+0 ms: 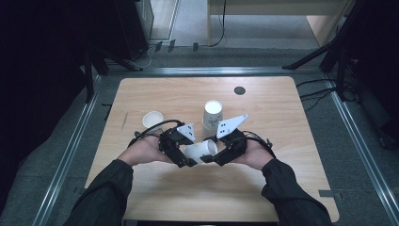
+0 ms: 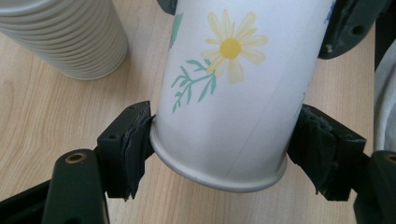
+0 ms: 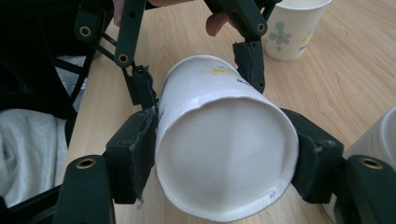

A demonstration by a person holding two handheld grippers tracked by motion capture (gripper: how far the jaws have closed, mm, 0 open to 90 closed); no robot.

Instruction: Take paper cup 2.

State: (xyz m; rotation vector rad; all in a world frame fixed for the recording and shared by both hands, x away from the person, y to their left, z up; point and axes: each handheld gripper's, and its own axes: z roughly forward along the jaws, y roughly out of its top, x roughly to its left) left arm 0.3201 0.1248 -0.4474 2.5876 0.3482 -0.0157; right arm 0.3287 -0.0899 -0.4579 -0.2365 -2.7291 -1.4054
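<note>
Flower-printed paper cup [image 1: 201,150] is held on its side above the table [image 1: 282,188], near its centre, clamped near its base by the left gripper [image 1: 192,162] and at its rim by the right gripper [image 1: 207,159], apparently for a hand-over. An upright cup [image 1: 212,114] stands at twelve o'clock.

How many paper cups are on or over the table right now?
3, possibly more nested. One flowered cup lies sideways between the left claw and right claw; a ribbed cup or stack stands left; another flowered cup stands behind.
</note>
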